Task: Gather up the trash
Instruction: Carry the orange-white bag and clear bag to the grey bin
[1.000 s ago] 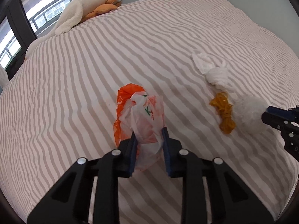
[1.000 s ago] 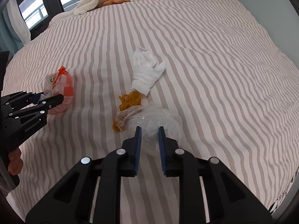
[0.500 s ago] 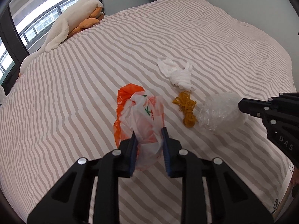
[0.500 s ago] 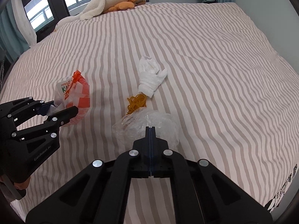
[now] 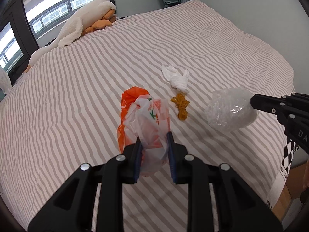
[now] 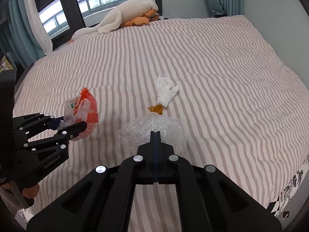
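I find the left hand-held gripper [image 5: 153,145] pinching the orange-and-white plastic bag [image 5: 144,119]. The bag's long axis runs away from the camera, its orange end pointing toward the far side of the bed [image 5: 77,77], and in the right wrist view it appears lifted clear of the striped cover. The jaws stand part-way apart with crumpled film pressed between the blue pads [image 5: 138,158].

The right hand-held gripper [image 6: 155,135] has its jaws pressed fully together on a fold of the clear plastic wad [image 6: 152,129]. The wad is roughly rounded; I cannot give it a long axis. It hangs at the fingertips above the bed.

Both grippers point steeply downward and forward over the near part of the bed, the left one to the left of the right one, well apart.

Lying on the cover between the two held items are a bundle of yellow rubber bands [image 5: 181,105] and, just beyond and touching it, a crumpled white tissue [image 5: 176,78], its length running toward the far side. A plush goose [image 6: 123,19] lies along the far edge below the window.
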### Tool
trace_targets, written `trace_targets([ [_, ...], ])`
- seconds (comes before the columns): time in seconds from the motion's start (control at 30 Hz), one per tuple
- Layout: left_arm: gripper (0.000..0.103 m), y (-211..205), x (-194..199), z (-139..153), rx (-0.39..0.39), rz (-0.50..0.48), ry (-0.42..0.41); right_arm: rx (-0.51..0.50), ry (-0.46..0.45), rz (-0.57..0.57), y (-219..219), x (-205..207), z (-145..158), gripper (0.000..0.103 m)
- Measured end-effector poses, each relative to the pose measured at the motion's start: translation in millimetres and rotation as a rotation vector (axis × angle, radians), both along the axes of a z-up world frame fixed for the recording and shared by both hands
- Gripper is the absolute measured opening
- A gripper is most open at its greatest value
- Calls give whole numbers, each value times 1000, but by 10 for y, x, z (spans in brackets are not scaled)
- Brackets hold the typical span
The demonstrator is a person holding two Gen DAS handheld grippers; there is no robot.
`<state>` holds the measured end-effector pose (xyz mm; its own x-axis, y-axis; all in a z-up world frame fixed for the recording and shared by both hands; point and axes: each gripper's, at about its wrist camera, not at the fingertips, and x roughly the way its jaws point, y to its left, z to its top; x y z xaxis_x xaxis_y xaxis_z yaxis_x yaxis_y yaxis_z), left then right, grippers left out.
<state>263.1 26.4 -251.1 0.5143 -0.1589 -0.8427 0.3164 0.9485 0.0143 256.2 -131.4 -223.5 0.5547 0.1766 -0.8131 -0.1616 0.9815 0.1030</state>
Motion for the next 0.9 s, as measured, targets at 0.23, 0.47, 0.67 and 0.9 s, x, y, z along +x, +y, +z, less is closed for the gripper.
trace_targets([
  [0.23, 24, 40, -710, 467, -50, 72, -17, 7, -39, 85, 24, -652, 495, 0],
  [0.47, 24, 74, -1608, 904, -84, 185, -67, 14, -86, 233, 105, -1390, 909, 0],
  [0.67, 24, 186, -2492, 1140, -84, 337, -114, 45, -121, 382, 205, -2028, 1108, 0],
  [0.9, 24, 380, -3651, 1265, -81, 563, -138, 86, -154, 611, 468, -2923, 1255, 0],
])
